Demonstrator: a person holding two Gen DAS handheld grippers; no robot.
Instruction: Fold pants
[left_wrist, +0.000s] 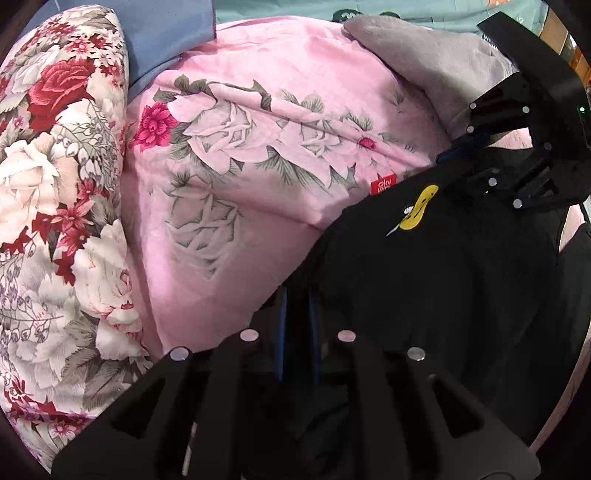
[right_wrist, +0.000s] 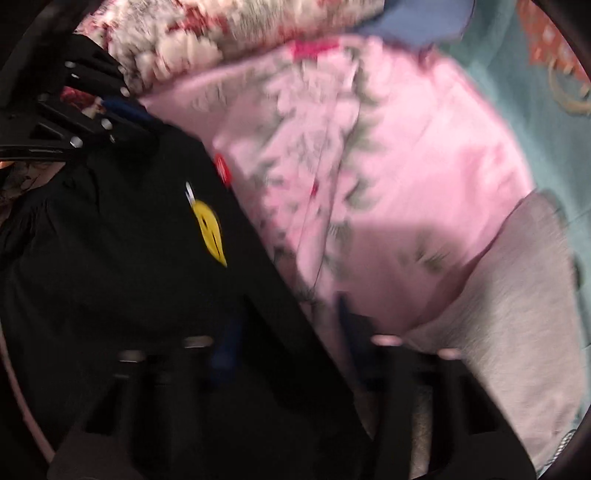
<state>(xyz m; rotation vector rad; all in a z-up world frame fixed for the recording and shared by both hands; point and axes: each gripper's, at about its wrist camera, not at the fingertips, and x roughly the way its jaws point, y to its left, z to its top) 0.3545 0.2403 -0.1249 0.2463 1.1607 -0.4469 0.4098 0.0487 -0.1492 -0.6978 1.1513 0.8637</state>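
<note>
Along the left edge of the left wrist view lies a puffy quilt (left_wrist: 55, 206) printed with red and cream roses, with a blue cloth (left_wrist: 166, 40) tucked behind it. Beside it spreads a soft pink blanket (left_wrist: 258, 155) with pale flowers and grey-green leaves, creased into shallow folds over the bed. A grey fleece piece (left_wrist: 424, 55) rests on its far right corner. The black pants (left_wrist: 443, 266), matte and bearing a yellow smiley patch (left_wrist: 419, 208), lie on the blanket at lower right. The left gripper (left_wrist: 297, 314) has its fingers drawn narrow on the pants' near edge. The right gripper (left_wrist: 465, 147) pinches the far edge, fingers closed on the cloth. The right wrist view is blurred, so its own fingers appear, I think, closed on the dark fabric (right_wrist: 129, 258).
</note>
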